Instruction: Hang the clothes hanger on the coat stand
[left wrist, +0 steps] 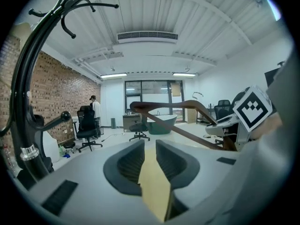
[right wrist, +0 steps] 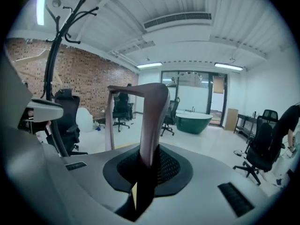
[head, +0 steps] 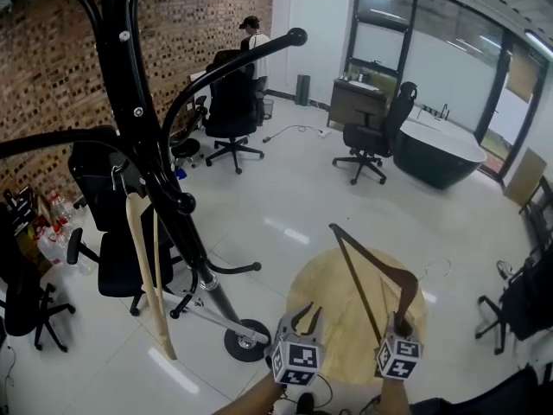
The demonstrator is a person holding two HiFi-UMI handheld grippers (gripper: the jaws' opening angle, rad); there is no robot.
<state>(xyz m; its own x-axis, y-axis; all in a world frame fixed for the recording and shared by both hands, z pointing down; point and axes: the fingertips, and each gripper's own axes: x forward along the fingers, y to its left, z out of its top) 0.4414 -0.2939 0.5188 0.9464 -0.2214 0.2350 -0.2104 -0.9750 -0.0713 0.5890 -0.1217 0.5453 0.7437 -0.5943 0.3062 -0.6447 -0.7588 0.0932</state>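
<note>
A dark wooden hanger [head: 378, 277] stands up over the round wooden table [head: 328, 294], and my right gripper [head: 402, 323] is shut on one end of it. In the right gripper view the hanger [right wrist: 151, 121] rises straight out of the closed jaws of that gripper [right wrist: 149, 161]. My left gripper [head: 307, 316] is beside it to the left, open and holding nothing. The left gripper view shows its jaws [left wrist: 150, 156] apart with the hanger [left wrist: 187, 106] ahead. The black coat stand [head: 143, 137] rises at the left, with curved arms. A pale wooden hanger [head: 145, 262] hangs from it.
Black office chairs [head: 117, 249] crowd the stand's base [head: 244, 339] at the left. More chairs [head: 371, 141], a desk and a dark bathtub [head: 441, 154] stand farther back. A person [head: 253, 37] stands far off by the brick wall. Another chair [head: 518, 305] is at the right edge.
</note>
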